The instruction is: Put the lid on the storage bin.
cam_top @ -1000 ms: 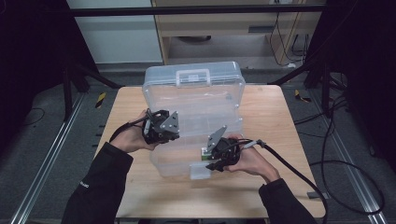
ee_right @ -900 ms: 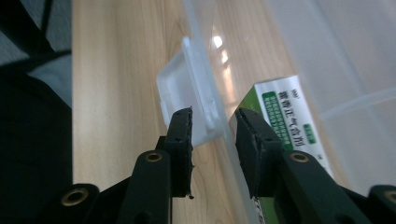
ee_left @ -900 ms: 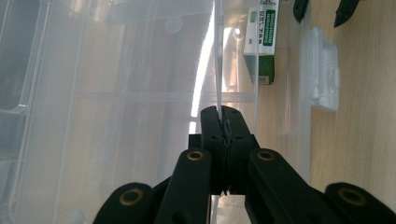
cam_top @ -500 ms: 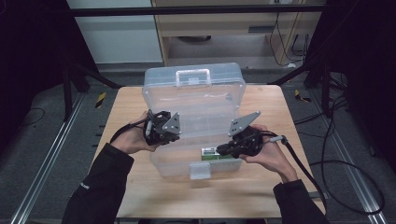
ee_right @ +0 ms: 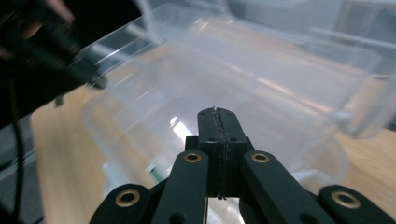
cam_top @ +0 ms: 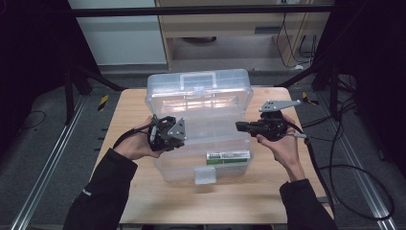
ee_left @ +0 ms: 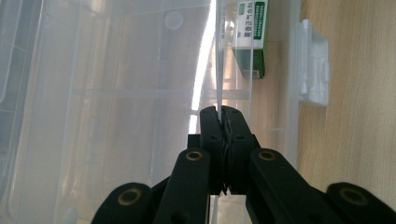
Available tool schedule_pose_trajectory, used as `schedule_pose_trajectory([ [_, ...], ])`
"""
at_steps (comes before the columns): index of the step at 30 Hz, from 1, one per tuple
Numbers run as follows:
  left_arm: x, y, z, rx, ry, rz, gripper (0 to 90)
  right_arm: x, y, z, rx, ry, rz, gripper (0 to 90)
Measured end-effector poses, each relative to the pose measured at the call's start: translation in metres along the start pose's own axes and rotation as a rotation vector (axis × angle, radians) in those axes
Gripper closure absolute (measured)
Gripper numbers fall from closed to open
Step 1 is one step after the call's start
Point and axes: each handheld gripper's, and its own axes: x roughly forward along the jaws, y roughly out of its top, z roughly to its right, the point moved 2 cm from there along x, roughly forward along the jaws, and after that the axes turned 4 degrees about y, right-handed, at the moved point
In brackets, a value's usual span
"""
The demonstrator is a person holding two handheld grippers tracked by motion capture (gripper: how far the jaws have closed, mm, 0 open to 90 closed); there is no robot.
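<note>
Left gripper (cam_top: 168,135), jaws pinched on the thin left wall of the clear storage box (cam_top: 201,127), apparently steadying it on the wooden table (cam_top: 134,108). One box, lid raised behind both grippers; inside it, ahead of the left jaws, one green-and-white carton (ee_left: 251,37) (its label unreadable), with one white latch (cam_top: 205,176) on the front wall. Right gripper (cam_top: 249,127), jaws pressed together on nothing, pointing at the box's right wall, probably free to reposition.

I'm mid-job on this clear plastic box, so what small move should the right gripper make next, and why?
Probably bring the right gripper onto the box's right wall and clamp: its jaws are shut with nothing visibly between them, while the left gripper pinches the clear box wall.
</note>
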Motion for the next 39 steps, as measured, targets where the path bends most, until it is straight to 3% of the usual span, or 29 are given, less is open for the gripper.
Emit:
schedule_pose_trajectory([
  [8,0.001,0.0,0.002,-0.002,-0.009,-0.002,87.7,-0.008,0.007,0.018,0.059,-0.083,0.044,90.0],
  [17,0.005,-0.002,0.008,0.006,-0.034,-0.006,87.6,-0.008,0.01,0.025,0.07,-0.144,0.075,90.0],
  [29,0.006,0.001,0.015,0.027,0.001,-0.046,84.5,-0.009,0.006,0.024,0.07,-0.132,0.061,90.0],
  [34,0.003,0.0,0.014,-0.007,0.004,-0.027,82.8,-0.011,0.005,0.023,0.072,-0.127,0.061,90.0],
  [39,-0.01,-0.002,0.013,-0.062,0.017,0.012,81.2,-0.011,0.004,0.023,0.066,-0.126,0.055,90.0],
])
